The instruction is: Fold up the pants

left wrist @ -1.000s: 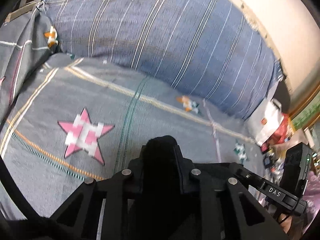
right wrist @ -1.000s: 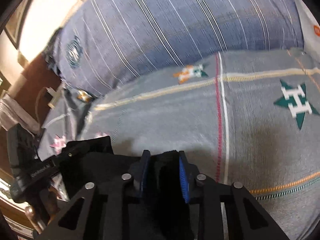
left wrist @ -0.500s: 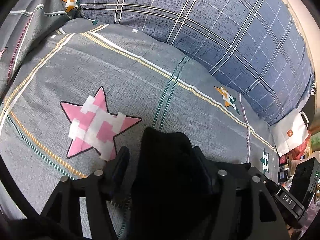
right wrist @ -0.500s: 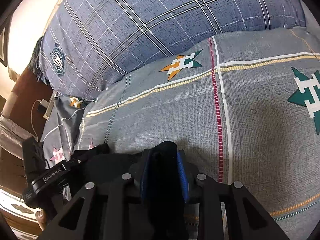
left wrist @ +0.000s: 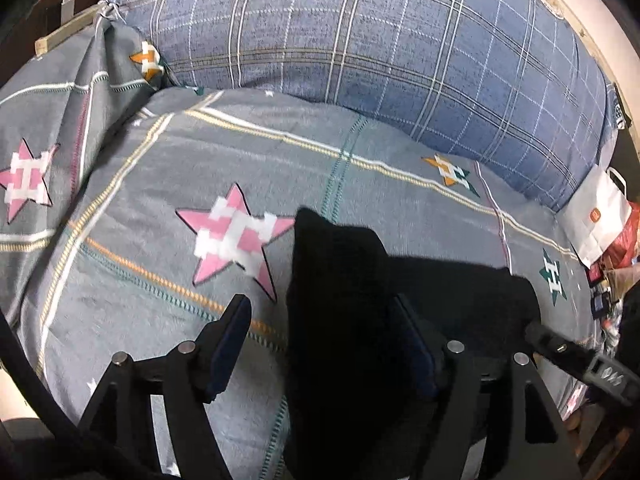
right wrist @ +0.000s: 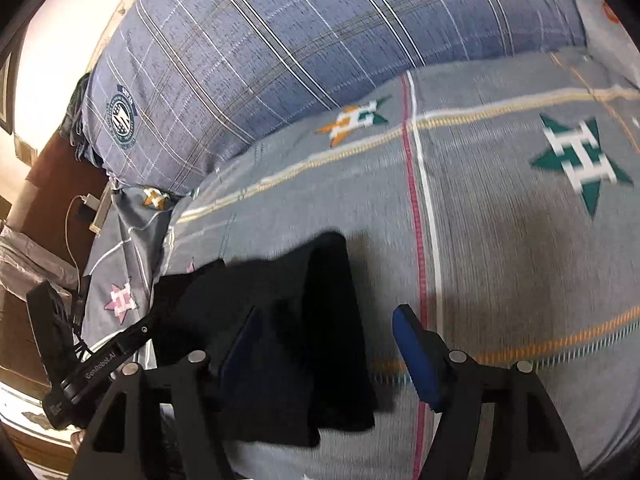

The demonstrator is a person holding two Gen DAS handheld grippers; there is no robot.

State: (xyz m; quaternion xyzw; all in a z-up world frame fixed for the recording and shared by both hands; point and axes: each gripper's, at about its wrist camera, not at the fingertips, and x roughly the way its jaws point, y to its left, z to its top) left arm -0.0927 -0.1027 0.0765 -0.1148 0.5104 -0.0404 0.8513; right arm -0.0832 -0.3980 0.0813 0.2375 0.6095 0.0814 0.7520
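Both tongs are spread wide now. The left gripper (left wrist: 320,344) has just been opening, its jaws standing apart with the black pants (left wrist: 340,320) running up between them. The left-hand blue pad (left wrist: 230,344) is clear of the cloth, with grey bedspread showing in the gap; the opposite pad sits right at the fabric's edge, and whether it touches is hard to tell in that dark. Nothing is pinched here.

Over to the right gripper (right wrist: 324,352): its jaws have also just been opening. The pants (right wrist: 320,340) lie between them, closer to the left-hand finger, while the bright blue pad (right wrist: 418,356) on the other side stands apart from the cloth with a strip of bedspread between. Released, then, on both sides.

The pants rest on the grey bedspread (left wrist: 160,200), a folded dark band stretching from one gripper across to the other. Seen from the right gripper, the band runs off to its left toward the other tool's black body. Just ahead and left of the left gripper sits a pink star print (left wrist: 236,240); ahead and right of the right gripper, a green star (right wrist: 580,160). Beyond both tongs rises a big blue plaid pillow (left wrist: 380,40), and off to the left gripper's far right lies a white paper bag (left wrist: 596,216).
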